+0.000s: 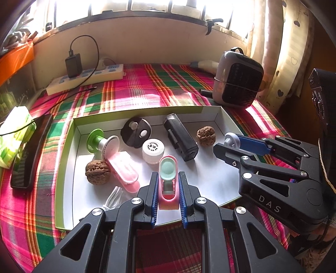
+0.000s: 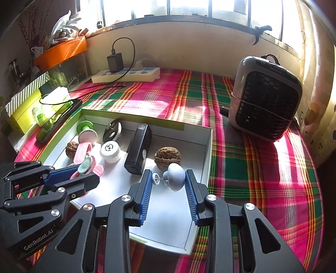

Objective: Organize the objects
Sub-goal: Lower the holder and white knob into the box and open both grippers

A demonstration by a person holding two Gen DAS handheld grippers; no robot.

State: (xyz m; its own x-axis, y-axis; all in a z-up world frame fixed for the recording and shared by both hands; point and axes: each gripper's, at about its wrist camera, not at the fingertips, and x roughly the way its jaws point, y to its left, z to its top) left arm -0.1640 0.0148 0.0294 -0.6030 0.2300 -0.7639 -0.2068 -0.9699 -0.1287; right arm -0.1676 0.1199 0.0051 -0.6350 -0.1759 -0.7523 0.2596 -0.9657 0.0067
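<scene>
Phone point(image 1: 31, 151) (left view only)

Bright daylight floods through a barred window point(image 2: 189, 8) above a cream wall point(image 2: 189, 46). A pink-and-green plaid cloth point(image 2: 262, 168) covers the table, and a heart-patterned curtain point(image 1: 279, 52) hangs on the right.

Jar lid point(image 1: 153, 146) print too small to read; white cord point(image 1: 112, 198) partly hidden behind left gripper point(image 1: 168, 190).

Blown-out window point(image 1: 147, 6) backlight, sharp centre, fisheye-warped dark corners.
</scene>
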